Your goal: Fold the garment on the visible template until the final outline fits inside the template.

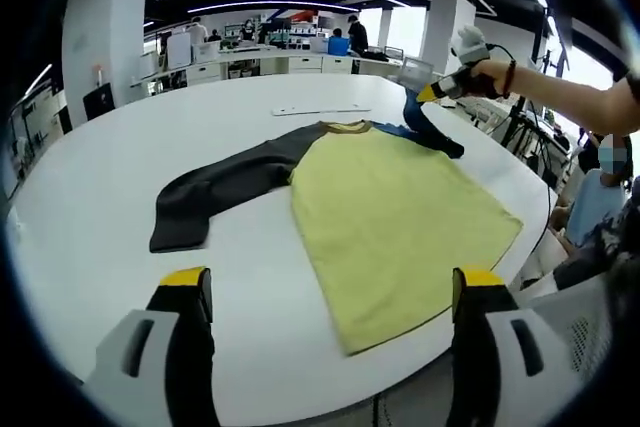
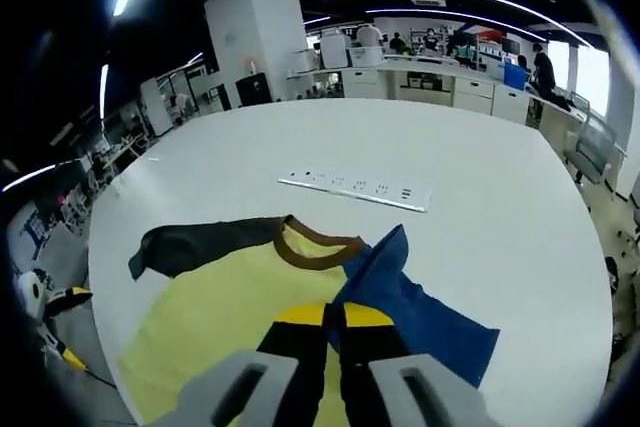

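A long-sleeved shirt lies spread on the round white table. Its body is yellow, with a brown collar. One dark grey sleeve lies flat, stretched away from the body. The other sleeve is blue. My right gripper is shut on the blue sleeve and lifts its end over the shirt's far corner. My left gripper stands open at the table's near edge, its jaws wide apart just short of the yellow hem.
A white power strip lies on the table beyond the collar. A person sits by the table's right edge. Desks, white pillars and other people stand far behind in the office.
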Demonstrator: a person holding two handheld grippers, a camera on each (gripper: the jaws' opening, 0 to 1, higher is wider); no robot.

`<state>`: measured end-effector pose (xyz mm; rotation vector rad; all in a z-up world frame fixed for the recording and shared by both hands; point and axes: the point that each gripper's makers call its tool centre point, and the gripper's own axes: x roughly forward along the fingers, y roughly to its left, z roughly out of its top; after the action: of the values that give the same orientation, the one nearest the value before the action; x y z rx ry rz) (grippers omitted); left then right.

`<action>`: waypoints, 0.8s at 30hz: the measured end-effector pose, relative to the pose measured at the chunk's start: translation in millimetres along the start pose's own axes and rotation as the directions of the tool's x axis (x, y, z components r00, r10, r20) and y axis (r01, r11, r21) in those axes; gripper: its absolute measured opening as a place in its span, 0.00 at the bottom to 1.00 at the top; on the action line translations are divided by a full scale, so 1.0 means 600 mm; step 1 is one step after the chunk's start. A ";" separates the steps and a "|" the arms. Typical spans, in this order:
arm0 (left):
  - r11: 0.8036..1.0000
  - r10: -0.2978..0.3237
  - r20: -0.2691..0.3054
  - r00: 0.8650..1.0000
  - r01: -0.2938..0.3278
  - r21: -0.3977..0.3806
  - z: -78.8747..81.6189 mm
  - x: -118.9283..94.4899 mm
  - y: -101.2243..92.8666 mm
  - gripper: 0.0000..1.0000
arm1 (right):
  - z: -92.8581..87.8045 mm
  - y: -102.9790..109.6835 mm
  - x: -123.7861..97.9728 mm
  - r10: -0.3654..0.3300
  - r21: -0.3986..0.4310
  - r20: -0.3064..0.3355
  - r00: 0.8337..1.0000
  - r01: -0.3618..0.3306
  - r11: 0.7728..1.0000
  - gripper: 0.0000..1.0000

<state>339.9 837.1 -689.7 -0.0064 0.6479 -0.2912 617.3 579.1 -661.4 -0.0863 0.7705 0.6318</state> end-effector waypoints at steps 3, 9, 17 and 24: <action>1.000 0.001 -0.009 1.000 -0.001 0.004 -0.003 -0.001 0.001 0.97 | 0.003 0.019 0.007 0.015 -0.013 -0.007 1.000 -0.015 1.000 0.00; 1.000 -0.004 -0.014 1.000 0.004 0.006 -0.004 0.000 0.000 0.97 | 0.007 0.053 0.024 0.044 -0.024 -0.026 0.999 -0.044 0.999 0.00; 1.000 -0.010 -0.005 1.000 0.010 0.014 0.005 0.000 0.000 0.98 | 0.013 0.100 0.046 0.076 -0.044 -0.037 0.996 -0.077 0.996 0.00; 1.000 -0.019 -0.022 1.000 0.020 0.013 -0.002 0.001 -0.003 0.98 | 0.018 0.135 0.059 0.095 -0.063 -0.036 0.995 -0.097 0.993 0.00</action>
<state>339.2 835.1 -691.0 0.0030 0.6676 -0.3148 597.8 665.8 -665.3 -0.1200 0.7889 0.7484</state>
